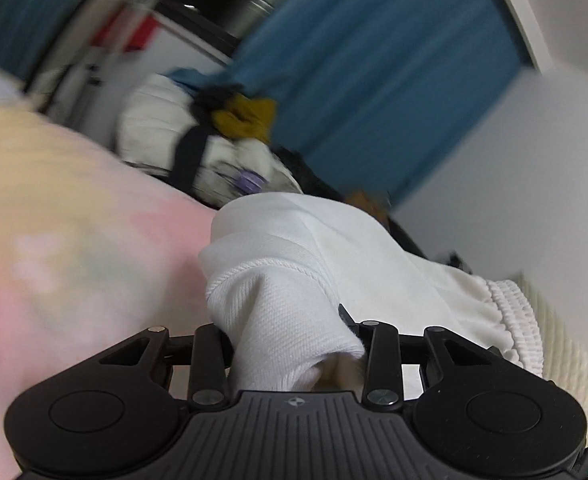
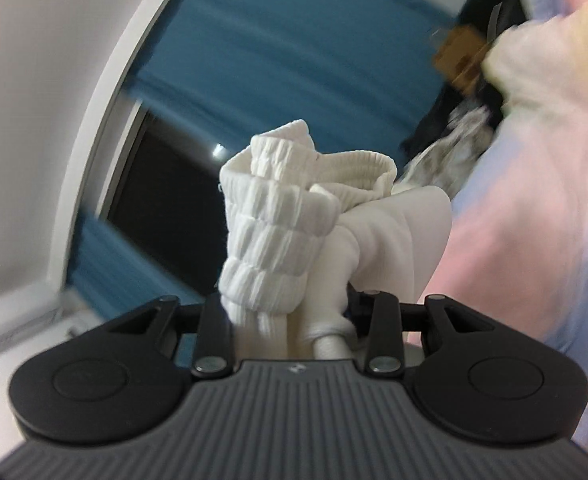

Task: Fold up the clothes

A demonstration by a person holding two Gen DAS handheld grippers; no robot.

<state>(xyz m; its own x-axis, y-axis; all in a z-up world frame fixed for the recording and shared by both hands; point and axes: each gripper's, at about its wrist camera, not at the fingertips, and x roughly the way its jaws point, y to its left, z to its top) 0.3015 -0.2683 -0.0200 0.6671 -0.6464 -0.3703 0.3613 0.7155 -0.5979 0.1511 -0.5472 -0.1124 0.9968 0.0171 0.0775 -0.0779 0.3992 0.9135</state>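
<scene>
Both pairs of jaws are clamped on the same white garment [image 1: 294, 280], which is held up in the air between them. The left gripper [image 1: 294, 344] has a bunched fold of plain ribbed knit pinched between its black fingers, the cloth filling the gap and spilling forward over the tips. From there the fabric runs off to the right, where a gathered elastic band [image 1: 510, 312] shows at the edge of the view. The right gripper [image 2: 294, 316] is closed on that shirred, elasticated part of the white garment [image 2: 277, 240]; the puckered band stands up in a thick roll above the fingers, with smoother cloth and a cord-like piece tucked beside it.

Close behind the garment is a person's fluffy pastel top [image 1: 61, 216], pink and pale yellow, filling the left of the left wrist view and the right of the right wrist view [image 2: 534, 184]. Further back there is a heap of other clothes [image 1: 213, 140], white, black and mustard, lying in a blurred pile. Blue curtains [image 1: 374, 64] hang behind it against a white wall [image 1: 554, 140], and a dark window [image 2: 173, 208] shows between the curtain panels. Everything beyond the grippers is smeared, so finer detail is lost.
</scene>
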